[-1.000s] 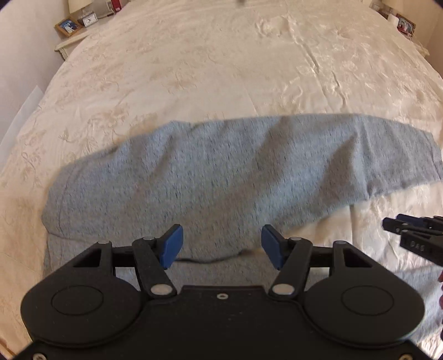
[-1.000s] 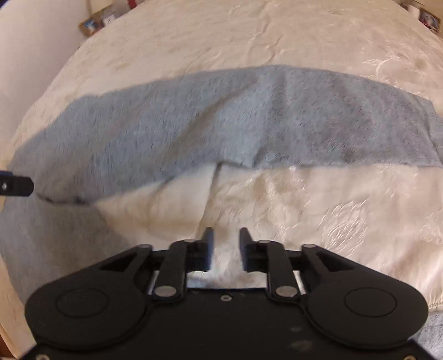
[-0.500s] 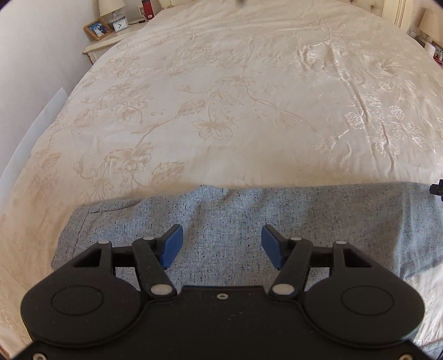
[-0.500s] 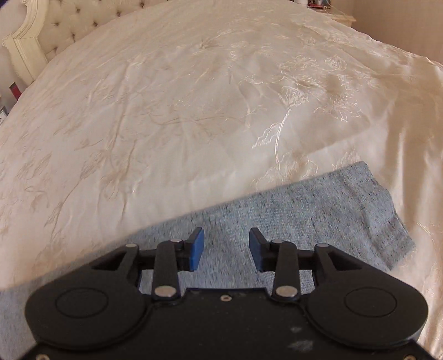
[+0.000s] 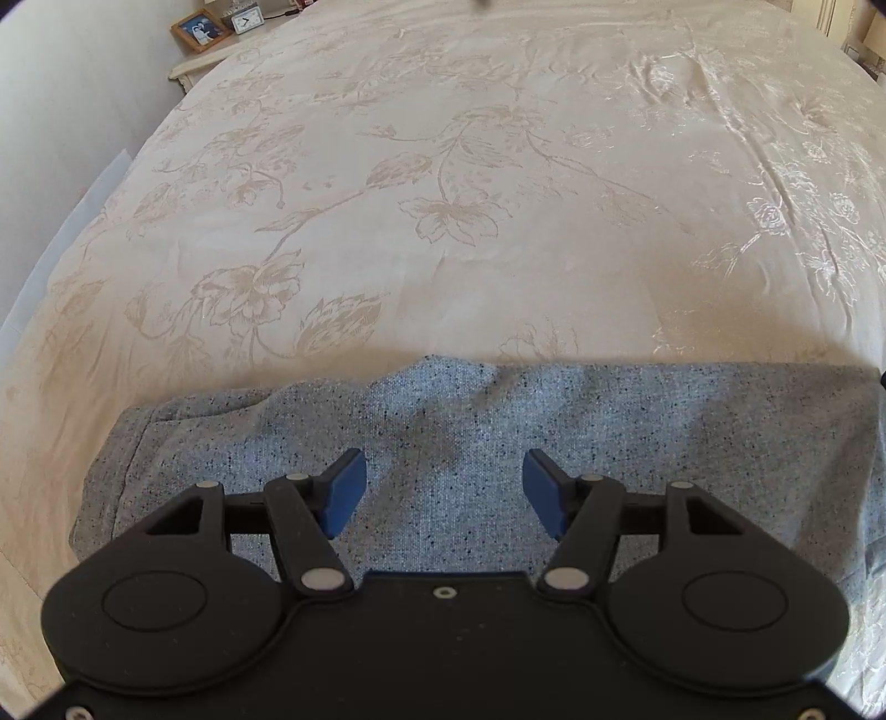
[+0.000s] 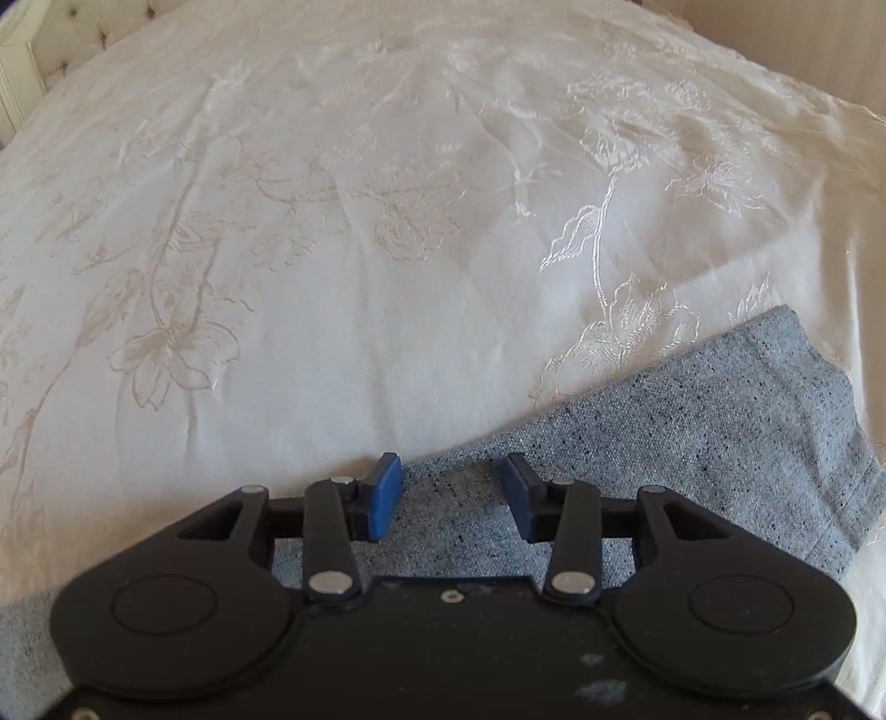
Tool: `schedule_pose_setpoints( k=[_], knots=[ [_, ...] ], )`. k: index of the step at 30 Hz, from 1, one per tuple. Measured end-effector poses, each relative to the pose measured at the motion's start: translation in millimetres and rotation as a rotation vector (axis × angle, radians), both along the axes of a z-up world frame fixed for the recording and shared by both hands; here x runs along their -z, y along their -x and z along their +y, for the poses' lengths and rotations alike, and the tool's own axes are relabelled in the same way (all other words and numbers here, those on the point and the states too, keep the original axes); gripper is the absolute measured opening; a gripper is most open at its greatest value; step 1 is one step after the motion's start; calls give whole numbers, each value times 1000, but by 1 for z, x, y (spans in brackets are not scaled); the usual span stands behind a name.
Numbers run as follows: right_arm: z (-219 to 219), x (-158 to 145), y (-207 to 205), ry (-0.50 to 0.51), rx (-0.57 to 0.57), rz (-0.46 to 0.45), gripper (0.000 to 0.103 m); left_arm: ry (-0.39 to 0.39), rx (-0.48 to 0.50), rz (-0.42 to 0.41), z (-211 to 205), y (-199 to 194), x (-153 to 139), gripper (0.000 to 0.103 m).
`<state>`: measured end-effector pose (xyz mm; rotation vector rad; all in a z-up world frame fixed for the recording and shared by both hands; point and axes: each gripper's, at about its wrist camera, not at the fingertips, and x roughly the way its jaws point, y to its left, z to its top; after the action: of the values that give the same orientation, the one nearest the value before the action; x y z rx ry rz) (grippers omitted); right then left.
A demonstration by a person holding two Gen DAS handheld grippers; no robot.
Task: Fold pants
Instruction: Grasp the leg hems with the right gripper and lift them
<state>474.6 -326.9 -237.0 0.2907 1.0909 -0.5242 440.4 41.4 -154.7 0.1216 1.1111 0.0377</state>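
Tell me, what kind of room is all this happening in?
Almost certainly a bedroom: a bed with a floral bedspread, a tufted headboard, and a nightstand holding a framed photo and clock.

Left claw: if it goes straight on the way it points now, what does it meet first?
Most likely the grey pants, which lie spread below the open left claw; nothing shows between them. Depth is hard to judge.

Bed (cream, floral) — grey pants flat.
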Motion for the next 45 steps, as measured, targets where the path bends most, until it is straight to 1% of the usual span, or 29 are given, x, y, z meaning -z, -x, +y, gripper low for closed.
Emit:
schedule_pose_setpoints(
  k=[1, 2, 3, 4, 5, 8, 9, 10, 11, 12, 13, 14, 16, 18, 20, 22, 24, 25, 27, 29, 30, 31, 32, 33, 35, 38, 39, 42, 45],
  knots=[
    [0, 0, -5, 1, -23, 27, 44, 5, -6, -4, 0, 0, -1, 65],
    [1, -1, -9, 7, -68, 54, 41, 9, -11, -5, 1, 0, -2, 65],
    [0, -3, -9, -10, -97, 55, 26, 13, -14, -6, 1, 1, -3, 65],
    [-2, -5, -7, -43, -106, 52, 2, 18, -18, -8, 2, 3, -5, 65],
    [-5, -8, 0, -86, -98, 43, 1, 21, -20, -8, 3, 5, -7, 65],
    [-11, -18, 30, -128, -79, -10, 1, 26, -12, -3, 5, 13, -10, 65],
    [-12, -20, 39, -147, -78, -30, 5, 24, -5, -1, 6, 16, -11, 65],
    [-12, -24, 50, -156, -74, -70, 13, 20, 3, 1, 6, 19, -12, 65],
    [-12, -28, 57, -141, -77, -113, 21, 22, 9, 0, 7, 21, -14, 65],
    [-11, -31, 59, -107, -93, -144, 39, 26, 16, -2, 8, 23, -15, 65],
    [-9, -34, 57, -67, -126, -163, 41, 26, 21, 0, 10, 23, -16, 65],
    [-6, -36, 50, -31, -183, -166, 41, 23, 23, 1, 11, 23, -16, 65],
    [1, -36, 32, 6, -353, -149, 41, 18, 22, 0, 15, 23, -18, 65],
    [6, -30, 12, 1, -556, -117, 43, 15, 15, -1, 19, 22, -18, 65],
    [12, -20, -1, -6, -712, -62, 43, 1, 5, 4, 24, 21, -16, 65],
    [15, -9, -8, -31, -840, -26, 44, -10, -4, 8, 28, 22, -14, 65],
    [15, -4, -13, -32, -949, -20, 44, -11, -16, 13, 33, 23, -12, 65],
    [15, -3, -14, -36, -993, -16, 44, -10, -20, 19, 35, 24, -10, 65],
    [11, -2, -18, -67, -1040, 3, 46, -13, -25, 30, 36, 25, -6, 65],
    [6, -2, -23, -150, -1004, 38, 46, -21, -33, 41, 36, 25, -2, 65],
    [4, -2, -26, -180, -982, 70, 42, -19, -34, 44, 35, 25, -2, 65],
    [5, -5, -24, -189, -980, 79, 26, -11, -35, 47, 35, 25, -3, 65],
    [8, -9, -19, -187, -998, 75, 12, -2, -37, 48, 35, 25, -4, 65],
    [10, -15, -12, -155, -1009, 65, 4, 7, -38, 47, 35, 26, -5, 65],
    [16, -31, 8, -120, -1028, 30, 3, 20, -38, 45, 36, 27, -8, 65],
    [26, -57, 52, -84, -1047, -19, 3, 48, -35, 45, 37, 29, -15, 65],
    [33, -69, 73, -60, -1060, -35, 3, 70, -35, 46, 38, 30, -17, 65],
    [50, -90, 138, -18, -1079, -60, 3, 144, -41, 61, 42, 32, -21, 65],
    [72, -101, 200, -10, -1079, -58, 3, 229, -64, 109, 47, 34, -18, 65]
  ],
)
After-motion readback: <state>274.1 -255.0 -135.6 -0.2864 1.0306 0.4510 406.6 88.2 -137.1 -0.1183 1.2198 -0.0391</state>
